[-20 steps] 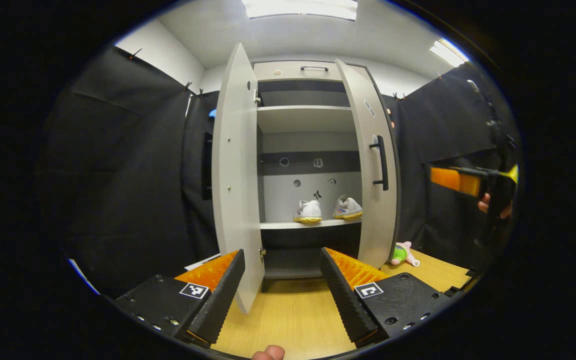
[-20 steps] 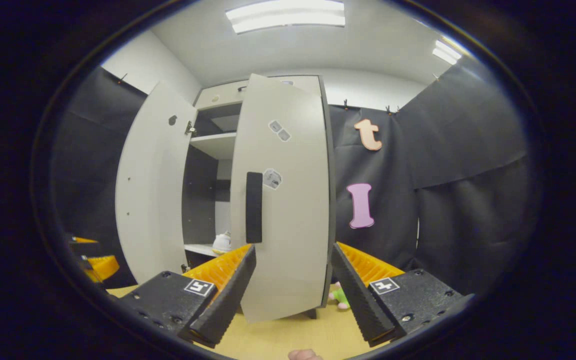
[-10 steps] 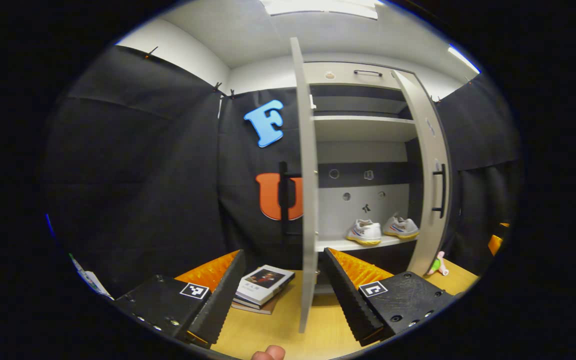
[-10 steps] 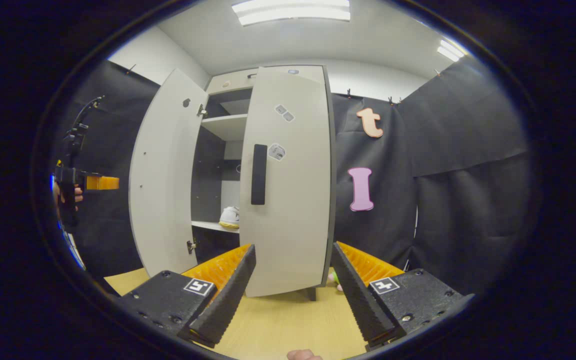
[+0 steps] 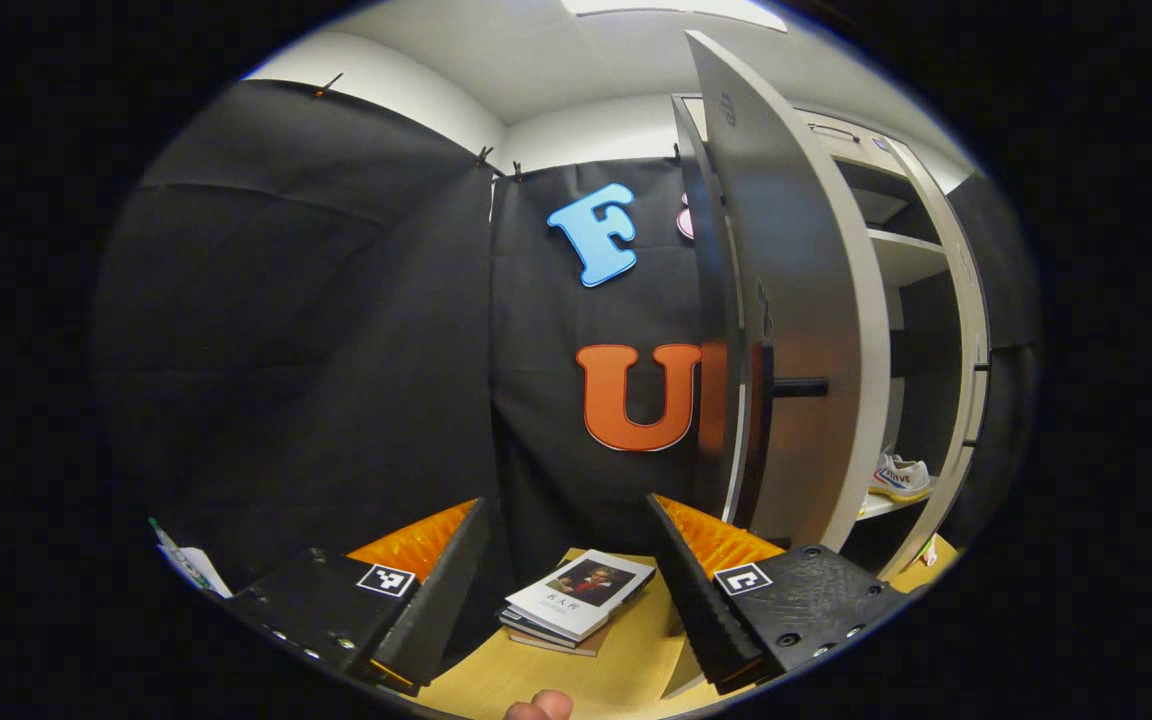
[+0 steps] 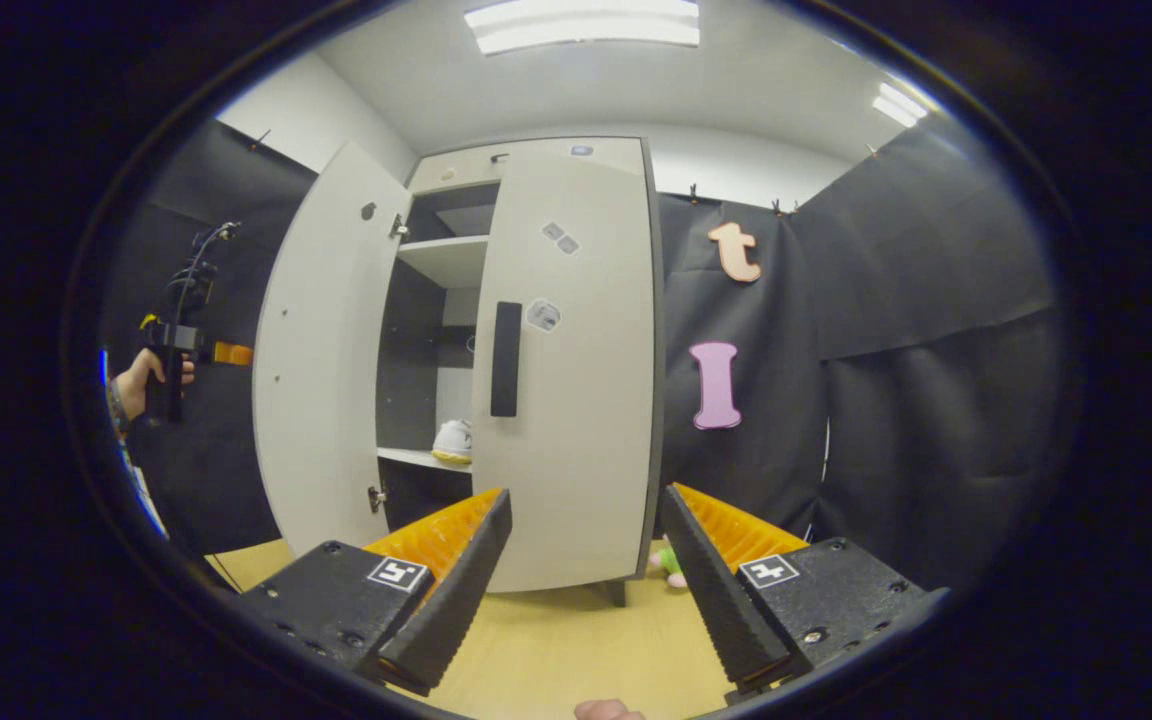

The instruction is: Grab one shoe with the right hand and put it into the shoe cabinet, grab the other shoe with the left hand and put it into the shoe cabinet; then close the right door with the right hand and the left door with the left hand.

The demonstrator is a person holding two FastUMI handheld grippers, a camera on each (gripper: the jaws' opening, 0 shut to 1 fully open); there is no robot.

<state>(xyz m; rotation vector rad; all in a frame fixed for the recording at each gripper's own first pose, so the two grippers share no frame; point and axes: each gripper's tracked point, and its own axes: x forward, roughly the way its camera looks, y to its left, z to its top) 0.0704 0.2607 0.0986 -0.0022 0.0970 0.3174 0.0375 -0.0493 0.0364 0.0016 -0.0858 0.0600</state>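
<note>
While the right door (image 6: 566, 370) of the shoe cabinet (image 6: 526, 165) stands almost shut in the right gripper view, the left door (image 6: 321, 350) hangs wide open, and a white sneaker (image 6: 453, 441) sits on the lower shelf (image 6: 416, 458) in the gap between them. The right tool (image 6: 584, 575) is apart and holds nothing, facing the right door over the wooden table (image 6: 576, 640). At that view's left edge a hand (image 6: 136, 380) grips the left tool (image 6: 211, 352) beside the open door. In the left gripper view the left tool (image 5: 566, 580) is also apart and empty, the left door (image 5: 796, 300) just ahead to its right, a sneaker (image 5: 898, 478) inside the cabinet, and books (image 5: 576, 600) stacked on the table (image 5: 626, 670).
</note>
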